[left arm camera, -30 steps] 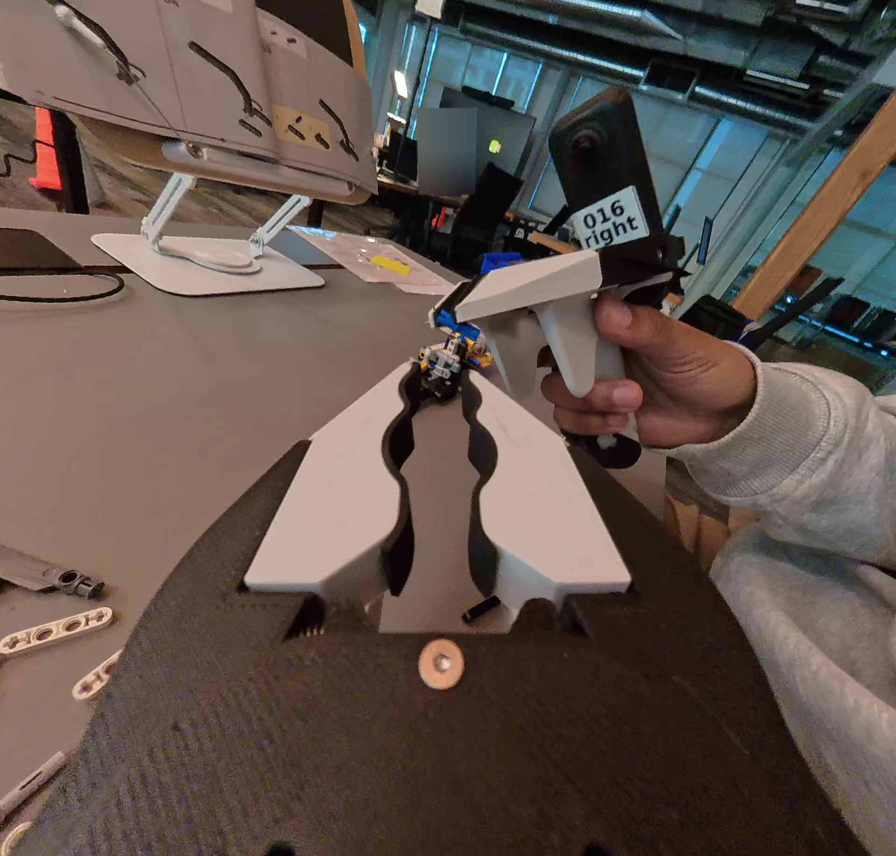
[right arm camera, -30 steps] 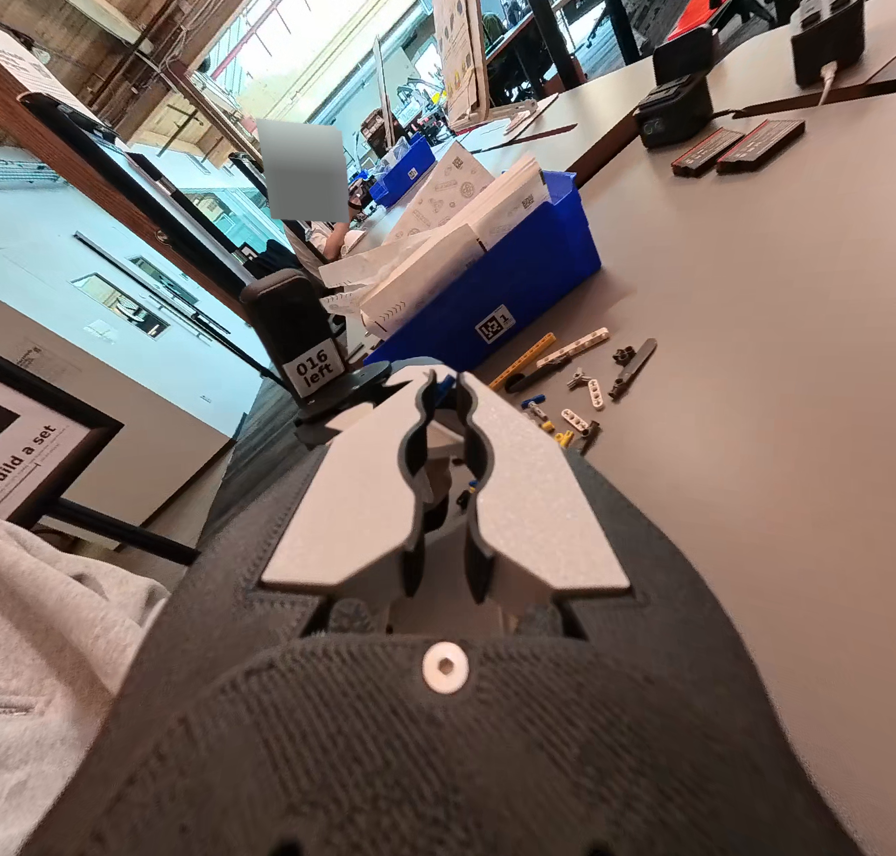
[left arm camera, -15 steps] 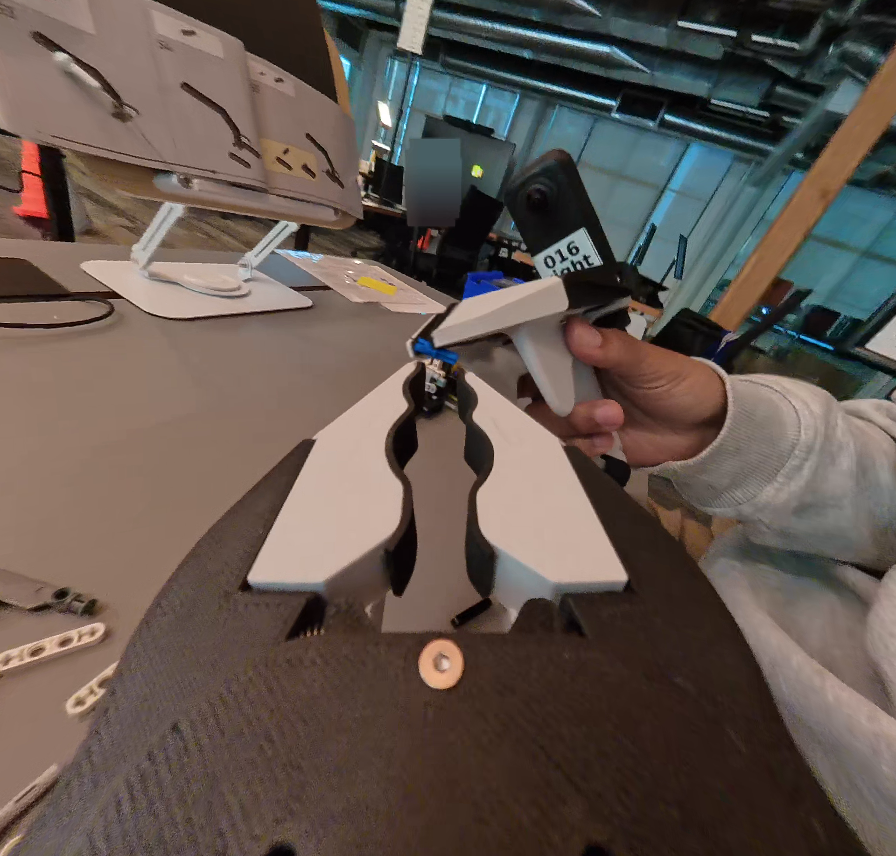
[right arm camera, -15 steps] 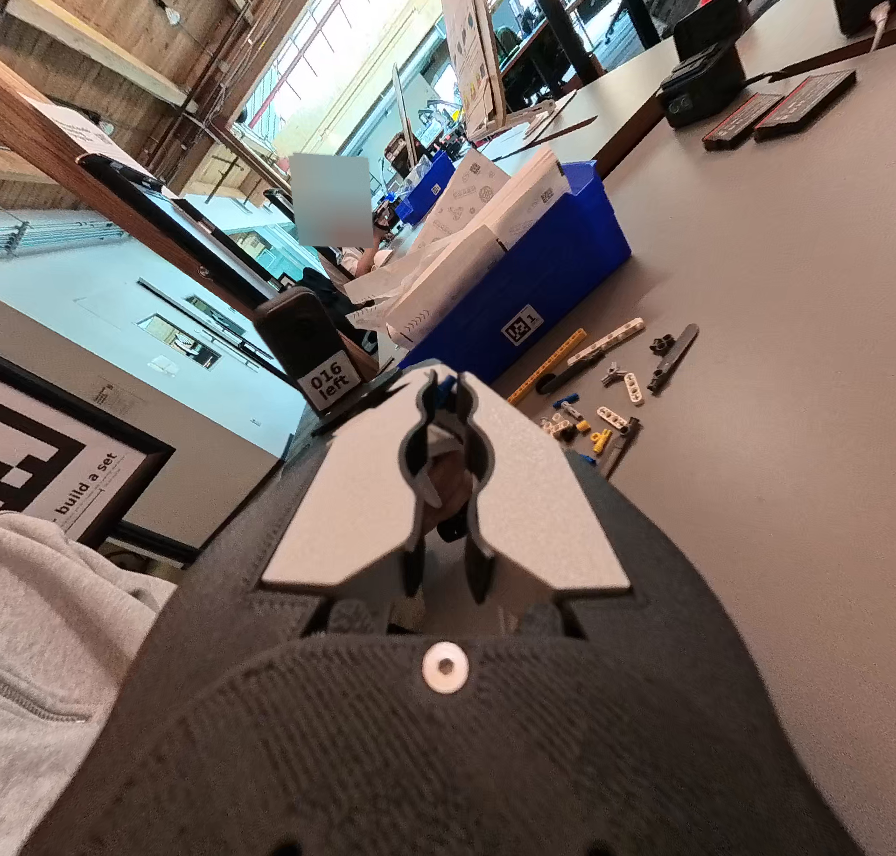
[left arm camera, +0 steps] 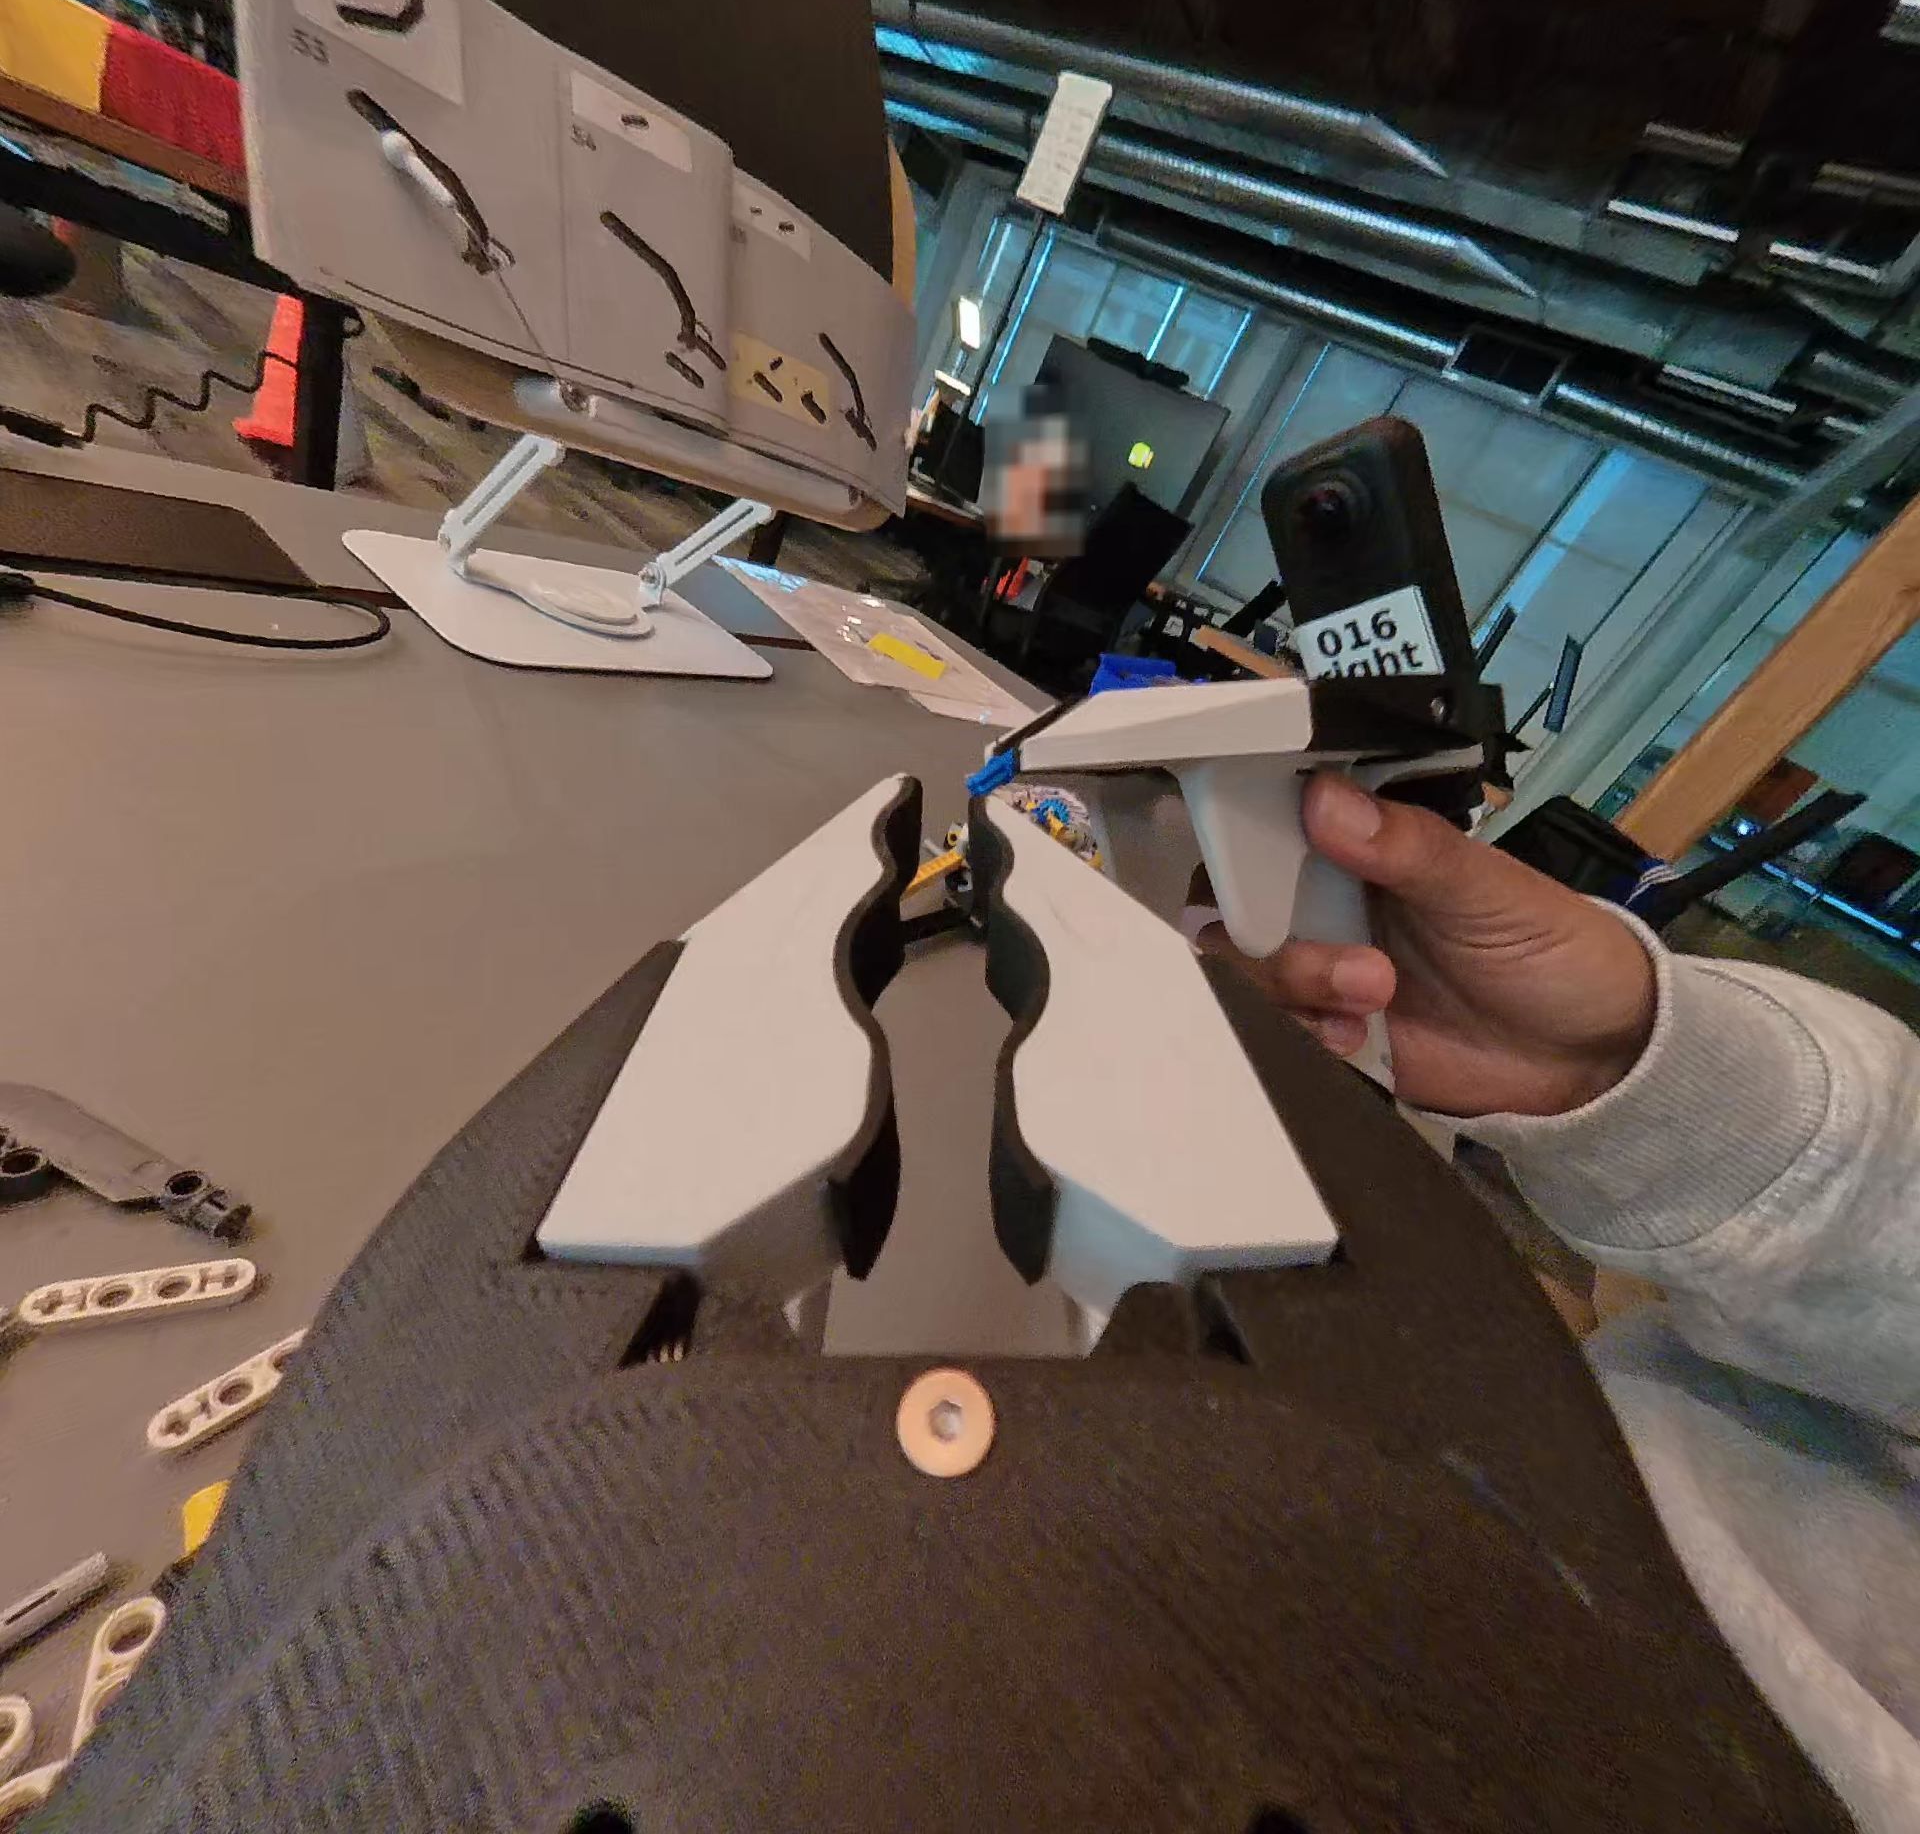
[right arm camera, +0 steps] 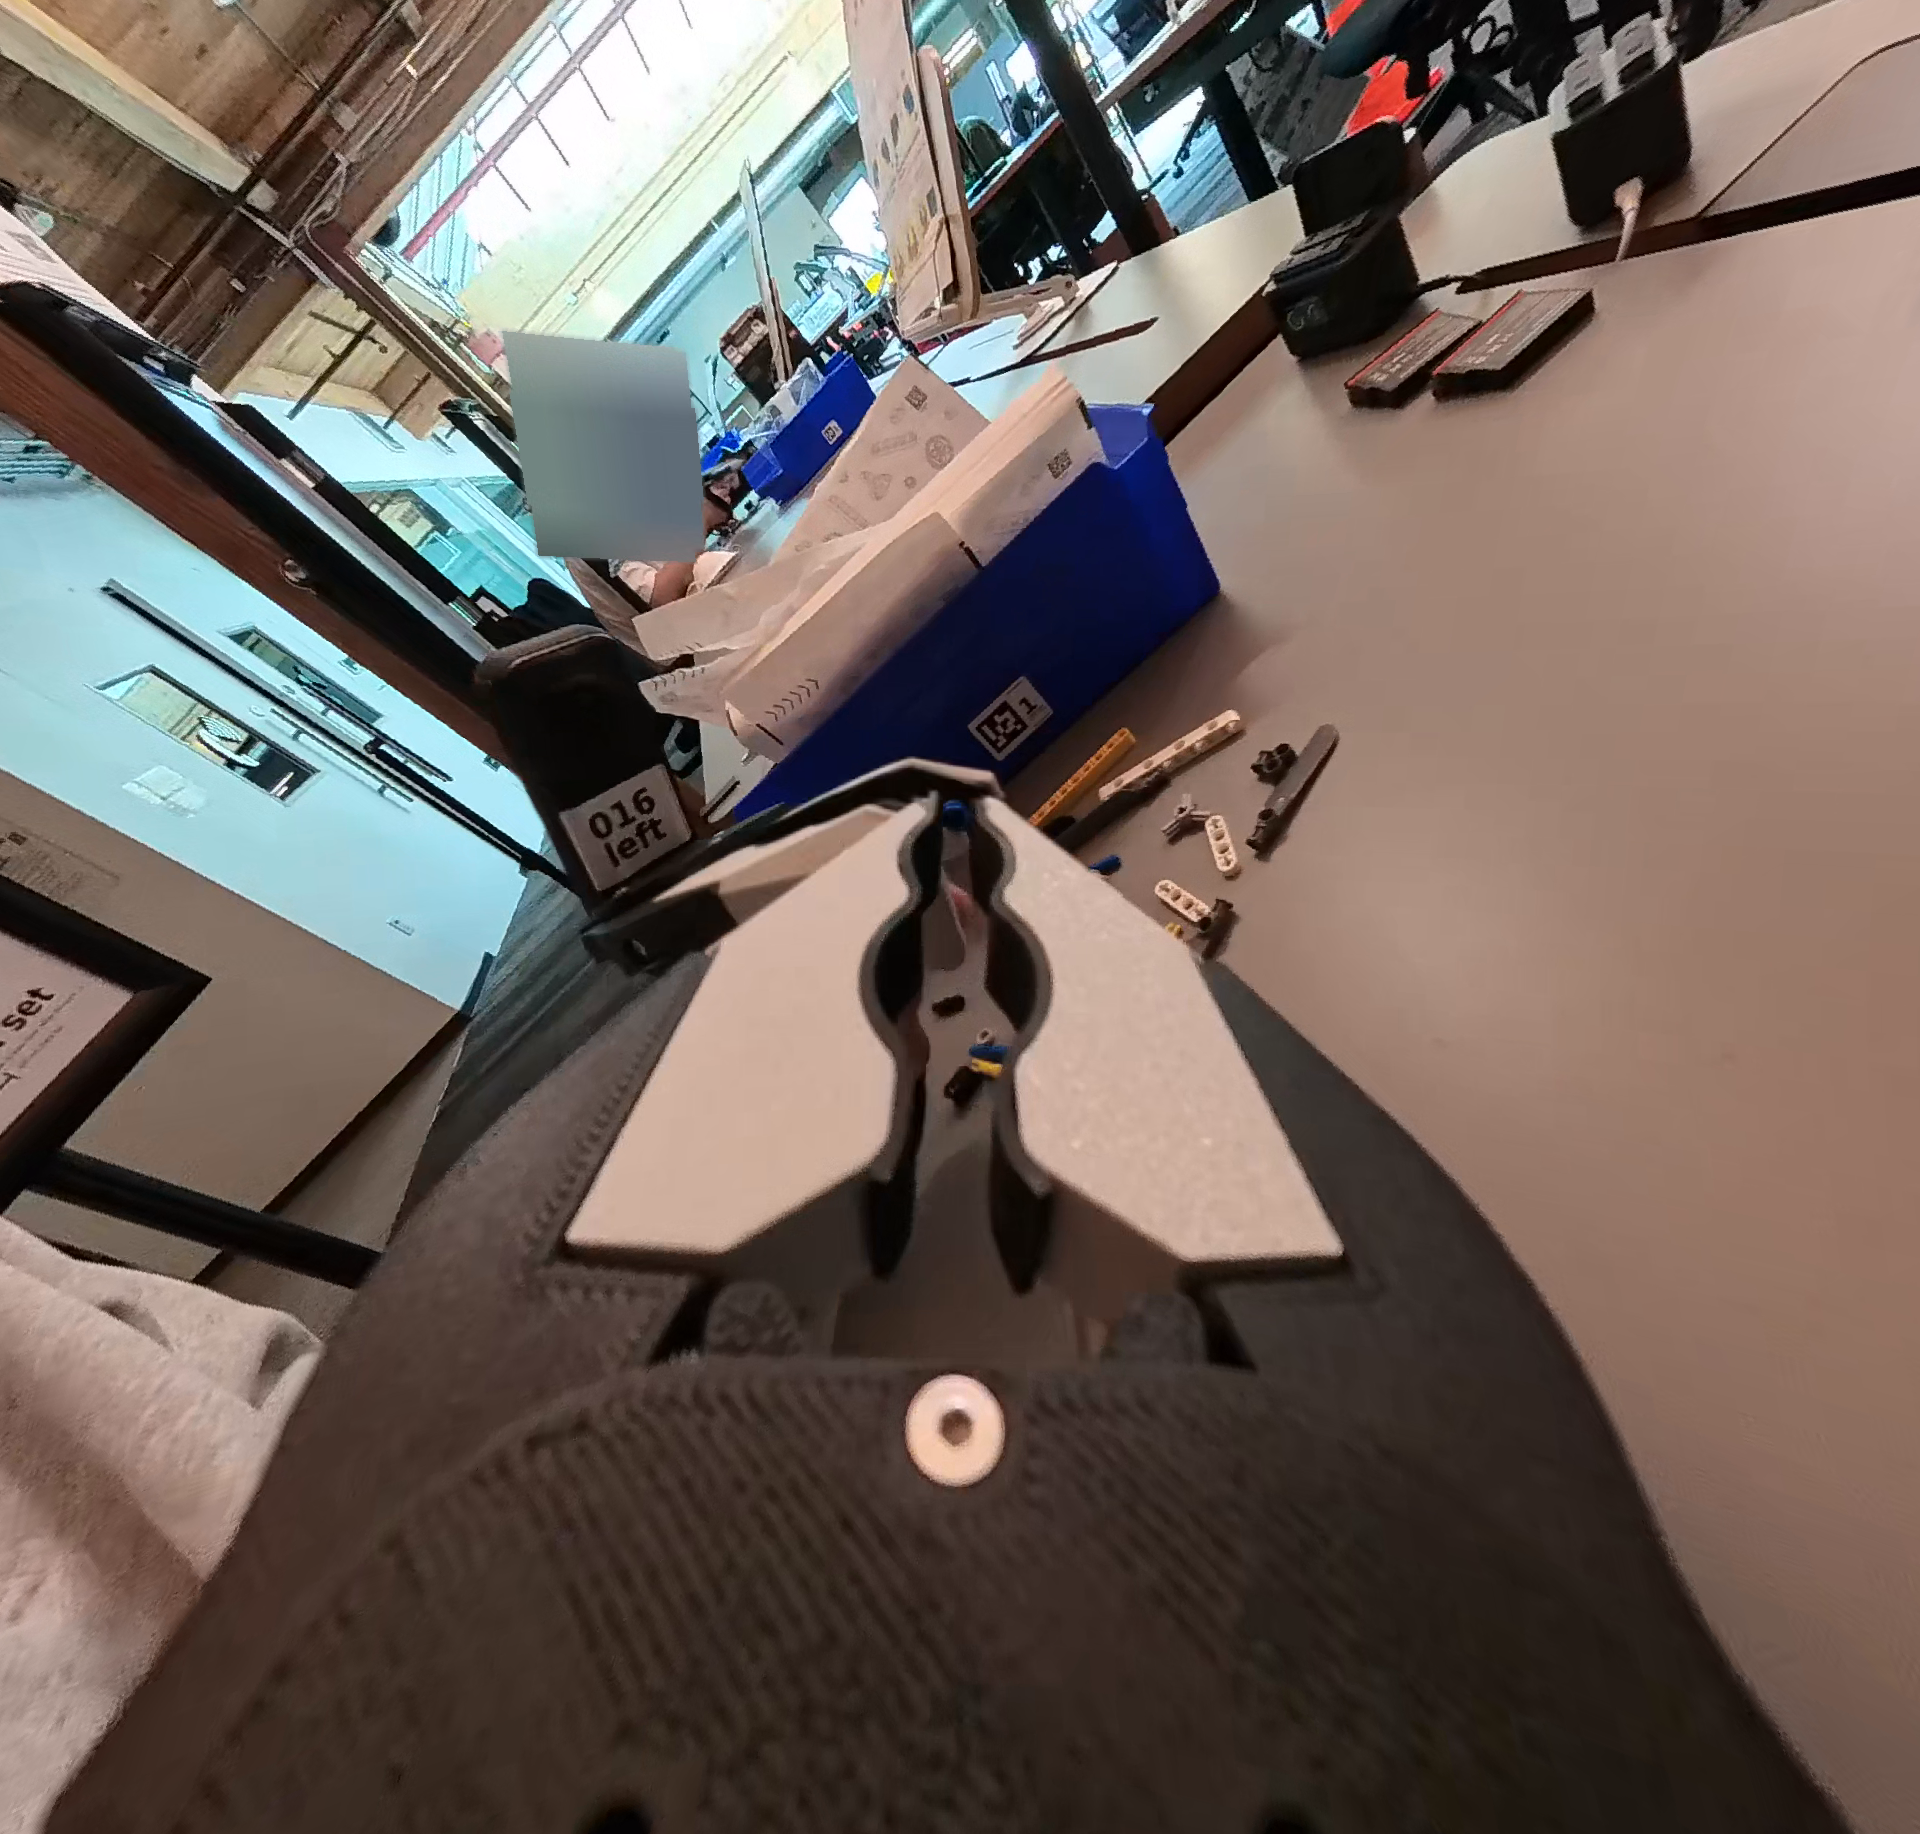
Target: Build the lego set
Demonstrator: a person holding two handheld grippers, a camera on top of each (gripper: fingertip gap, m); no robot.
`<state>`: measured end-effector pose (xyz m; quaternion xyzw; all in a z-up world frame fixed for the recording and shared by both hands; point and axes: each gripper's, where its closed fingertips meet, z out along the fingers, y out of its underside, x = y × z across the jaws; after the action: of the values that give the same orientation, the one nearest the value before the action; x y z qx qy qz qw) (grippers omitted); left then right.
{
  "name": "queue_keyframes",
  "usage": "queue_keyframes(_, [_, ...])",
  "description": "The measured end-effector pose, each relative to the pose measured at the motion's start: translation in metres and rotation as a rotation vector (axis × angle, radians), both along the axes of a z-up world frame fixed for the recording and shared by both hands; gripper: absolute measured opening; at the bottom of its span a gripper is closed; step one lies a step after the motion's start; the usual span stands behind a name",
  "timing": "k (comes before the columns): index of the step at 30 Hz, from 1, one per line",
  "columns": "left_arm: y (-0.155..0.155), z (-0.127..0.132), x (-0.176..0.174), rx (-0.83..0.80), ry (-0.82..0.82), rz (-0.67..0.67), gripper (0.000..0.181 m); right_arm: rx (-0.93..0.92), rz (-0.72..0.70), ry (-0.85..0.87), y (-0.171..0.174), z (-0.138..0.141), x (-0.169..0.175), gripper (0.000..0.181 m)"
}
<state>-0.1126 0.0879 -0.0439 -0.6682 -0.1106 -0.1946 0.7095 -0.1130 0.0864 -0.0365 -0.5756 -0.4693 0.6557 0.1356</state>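
Mid-assembly: left gripper (left arm camera: 943, 828) pinches the small model (left arm camera: 951, 875); right gripper (left arm camera: 995, 764) pinches a blue pin (left arm camera: 987, 774) (judged next: careful alignment, then pressing in).

- Our left wrist view looked along its fingers, close over the grey table (left arm camera: 312, 849), toward the book stand (left arm camera: 551, 621).
- Our right wrist view faced the blue bin (right arm camera: 1039, 621) on that shared table.

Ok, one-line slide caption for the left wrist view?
Left tool grips a small lego assembly while the right tool brings a blue pin to it above the grey table.
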Motion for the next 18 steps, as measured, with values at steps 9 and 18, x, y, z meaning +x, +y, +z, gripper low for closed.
queue_keyframes(9, [0.0, 0.001, 0.012, 0.006, 0.026, -0.071, 0.01, -0.007, 0.035, 0.01, -0.005, 0.002, 0.001, 0.002])
queue_keyframes(18, [-0.009, 0.011, 0.032, 0.069, 0.073, -0.192, 0.0, 0.009, 0.16, 0.066, -0.017, 0.016, 0.019, 0.002])
